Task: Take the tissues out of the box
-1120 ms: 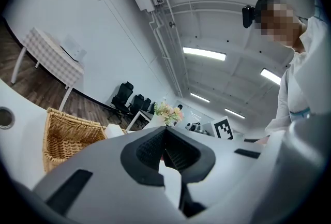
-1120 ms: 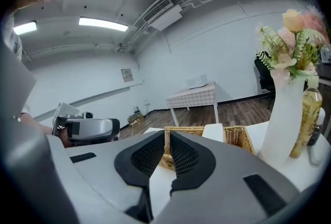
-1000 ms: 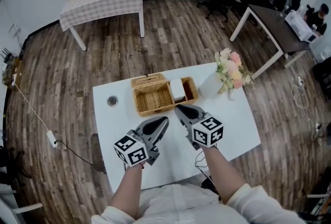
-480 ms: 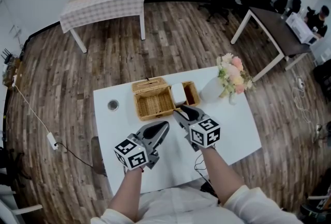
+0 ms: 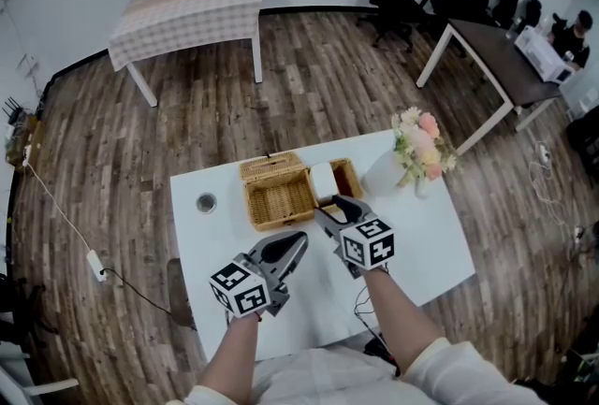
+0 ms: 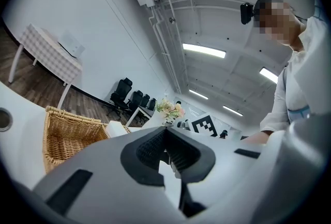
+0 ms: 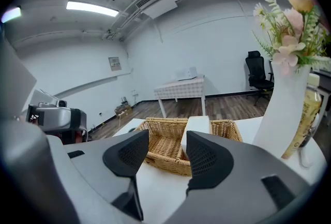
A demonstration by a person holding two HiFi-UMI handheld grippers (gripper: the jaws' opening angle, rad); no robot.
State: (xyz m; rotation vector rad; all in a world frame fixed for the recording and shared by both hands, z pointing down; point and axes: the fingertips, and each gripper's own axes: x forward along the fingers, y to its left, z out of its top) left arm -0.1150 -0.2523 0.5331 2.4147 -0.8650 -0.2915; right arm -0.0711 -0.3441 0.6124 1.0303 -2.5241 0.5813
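On the white table [image 5: 421, 235] stands a small wicker tissue box [image 5: 345, 177] with a white wad of tissues [image 5: 323, 180] in it. The tissues [image 7: 198, 128] lie straight ahead of my right gripper [image 7: 166, 154]. That gripper [image 5: 329, 205] hovers just in front of the box; its jaws are opening and nothing is between them. My left gripper [image 5: 298, 242] is shut and empty, nearer to me, in front of the larger open wicker basket [image 5: 277, 192]. In the left gripper view the left gripper [image 6: 165, 133] points past the basket [image 6: 67, 132].
A white vase [image 5: 382, 175] with pink flowers [image 5: 418, 137] stands right of the tissue box; the vase [image 7: 282, 109] and a bottle [image 7: 311, 109] are close on the right gripper's right. A small round metal thing [image 5: 206, 202] lies at the table's left. Other tables and chairs stand farther off.
The right gripper's jaws have gone from shut to spread apart, and it has edged a little toward the tissue box. The left gripper stays shut where it was.
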